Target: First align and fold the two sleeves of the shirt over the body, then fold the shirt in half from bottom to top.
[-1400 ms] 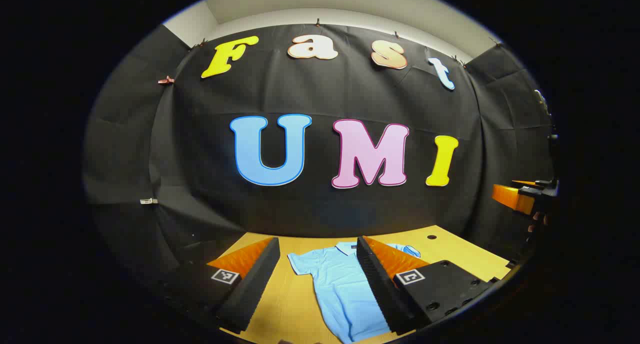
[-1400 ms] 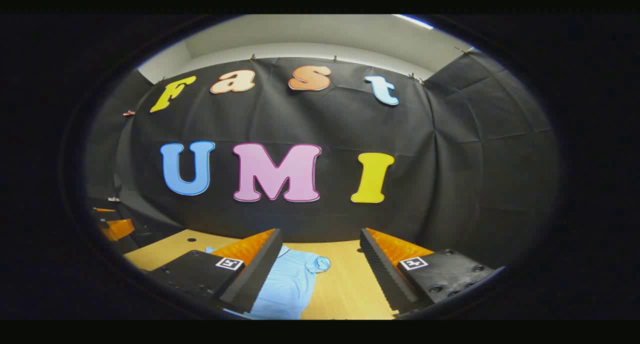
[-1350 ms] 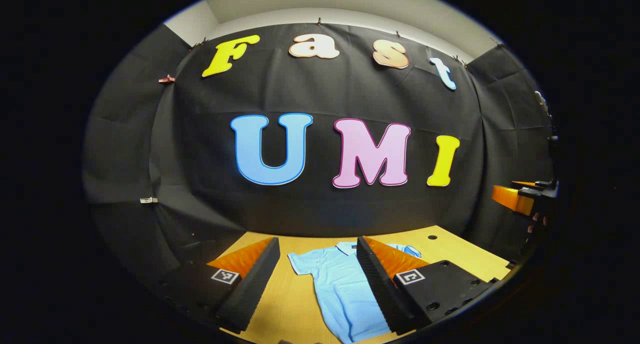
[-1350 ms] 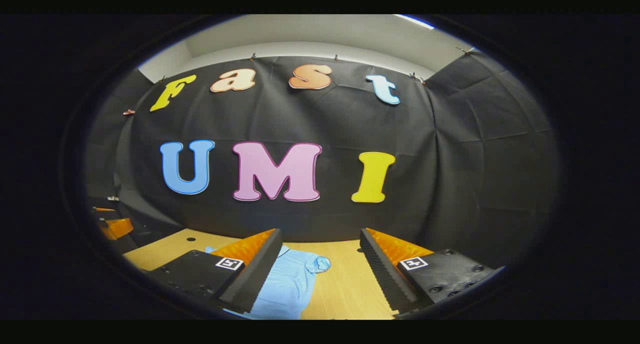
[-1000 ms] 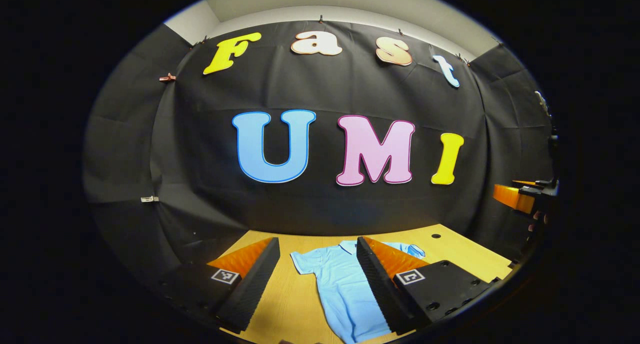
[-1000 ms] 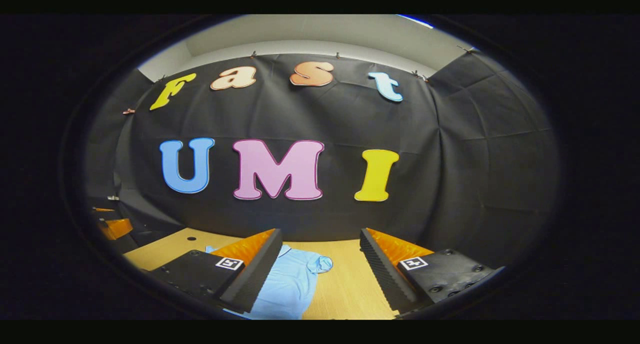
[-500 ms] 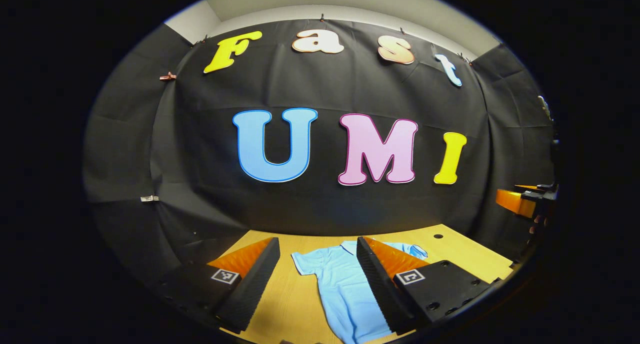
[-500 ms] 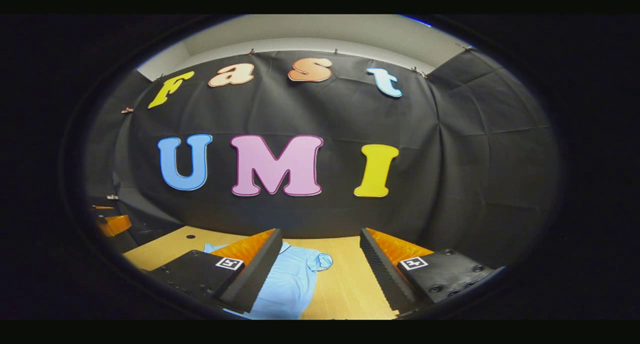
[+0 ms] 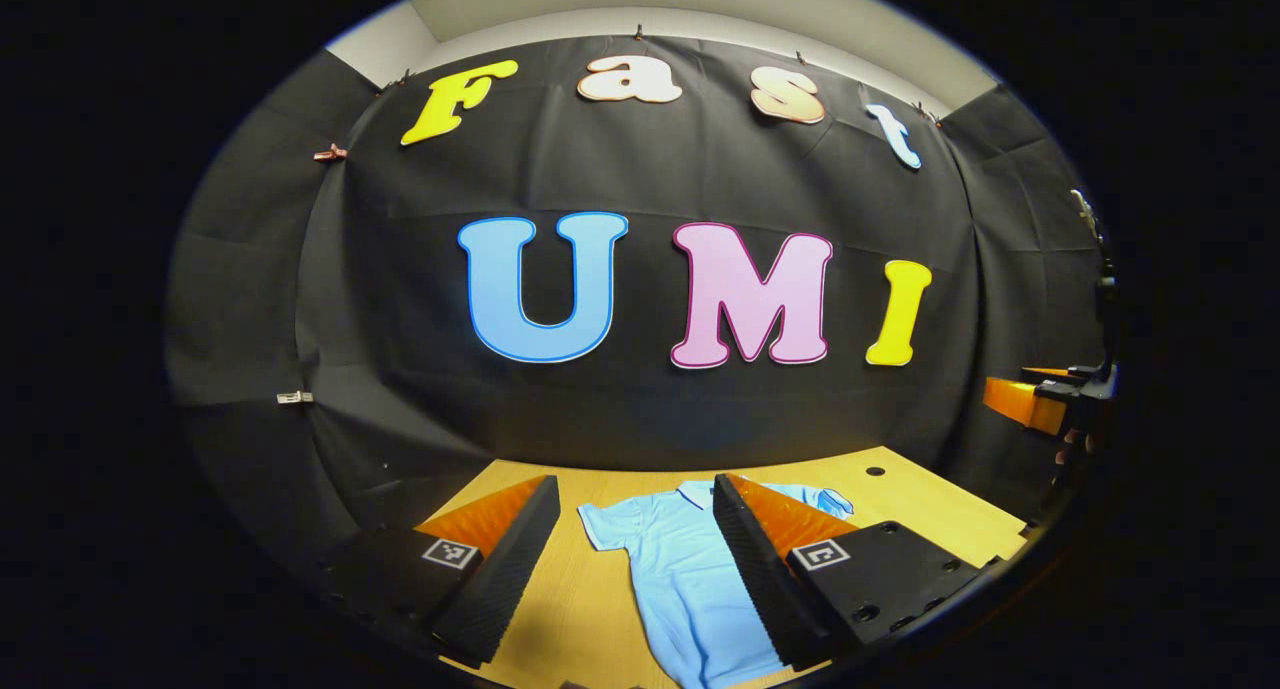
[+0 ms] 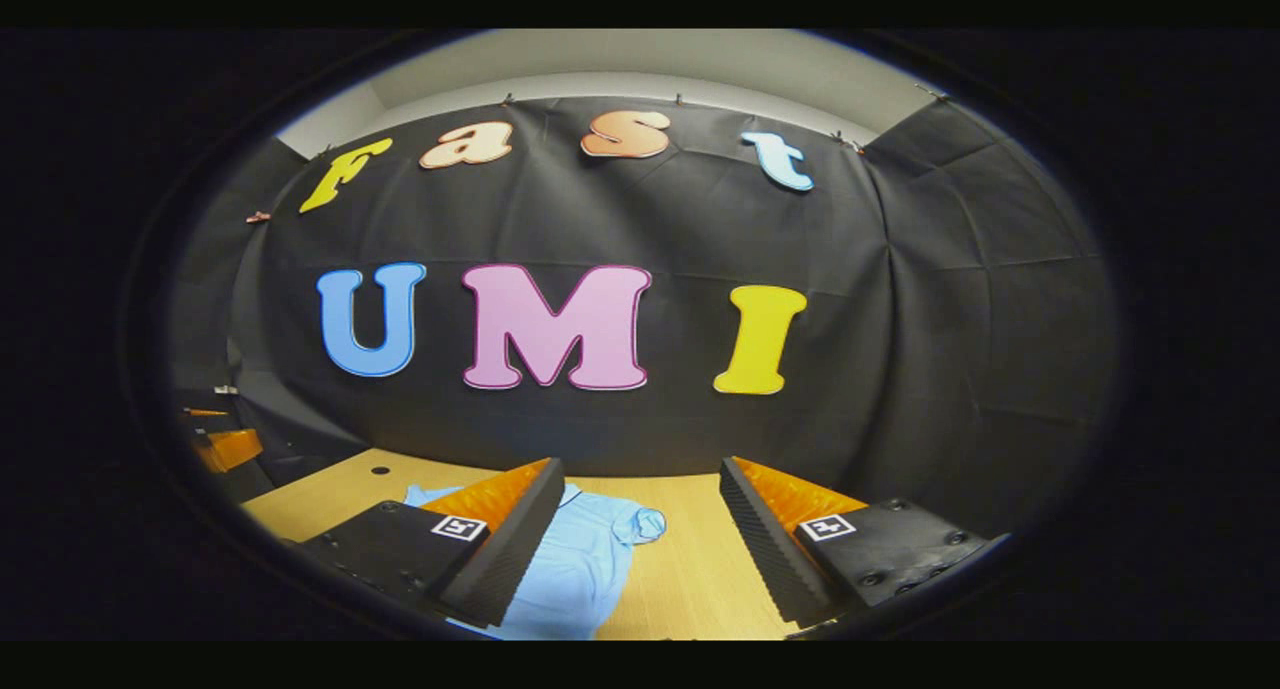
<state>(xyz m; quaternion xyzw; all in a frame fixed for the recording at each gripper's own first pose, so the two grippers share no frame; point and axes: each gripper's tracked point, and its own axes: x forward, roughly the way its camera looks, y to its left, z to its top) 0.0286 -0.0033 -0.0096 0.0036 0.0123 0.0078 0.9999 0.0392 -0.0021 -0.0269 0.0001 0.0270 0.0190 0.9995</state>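
Along the bottom of both views runs the wooden table point(image 9: 930, 514), and on it lies the light blue polo shirt point(image 9: 680, 569), spread flat with its collar toward the back wall and both short sleeves still out to the sides, so I judge no fold has begun. In the left gripper view the left gripper point(image 9: 630, 559) hangs above the shirt's body with its fingers spread wide and nothing between them; in the right gripper view the right gripper point(image 10: 640, 549) is just as wide and empty, with the shirt's right sleeve point(image 10: 640, 524) lying curled between its fingers at lower centre. That curl is the likely trouble: a pinch on the rumpled cuff could carry a bunched sleeve over the body and spoil the alignment. The left sleeve point(image 9: 600, 524) looks flat, yet a deep grab there could catch both layers and drag the whole shirt across the smooth table. At the far right edge of the left gripper view, the other gripper and fingers of the hand holding it sit well apart.
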